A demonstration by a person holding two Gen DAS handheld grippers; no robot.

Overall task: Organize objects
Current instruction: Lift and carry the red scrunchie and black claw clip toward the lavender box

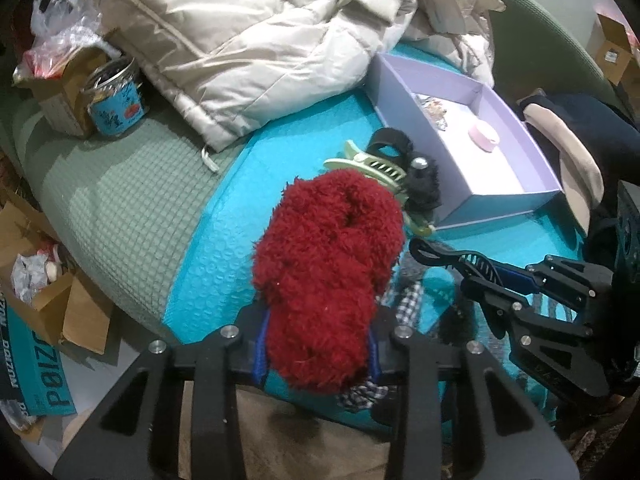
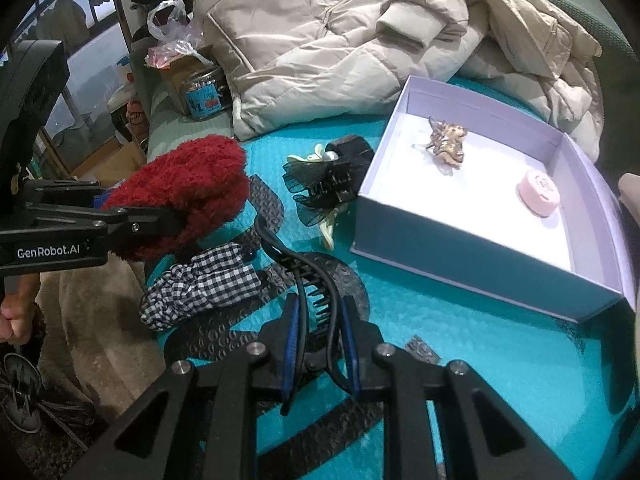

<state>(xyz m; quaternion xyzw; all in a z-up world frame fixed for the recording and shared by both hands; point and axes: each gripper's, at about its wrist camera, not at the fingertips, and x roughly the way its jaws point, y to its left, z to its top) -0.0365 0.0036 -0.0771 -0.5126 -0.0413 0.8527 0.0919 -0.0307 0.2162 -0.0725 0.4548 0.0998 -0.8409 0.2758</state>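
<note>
My left gripper [image 1: 318, 354] is shut on a fluffy red scrunchie [image 1: 328, 272] and holds it above the teal bubble mailer [image 1: 228, 248]; the scrunchie also shows in the right wrist view [image 2: 188, 196]. My right gripper [image 2: 320, 344] is shut on a black hair claw clip [image 2: 304, 280], also seen in the left wrist view [image 1: 452, 260]. A checked scrunchie [image 2: 200, 288] lies below. A pale green claw clip [image 1: 372, 168] and a black mesh bow clip [image 2: 324, 180] lie beside the open lilac box [image 2: 472, 256], which holds a brown clip [image 2: 448, 144] and a pink round case [image 2: 538, 192].
A beige puffer jacket [image 1: 248, 40] is heaped behind the box. A blue-labelled jar [image 1: 114, 96] and cardboard boxes [image 1: 60, 308] stand at the left on and beside the green quilted cushion [image 1: 120, 208]. A plastic bag [image 1: 56, 12] lies far left.
</note>
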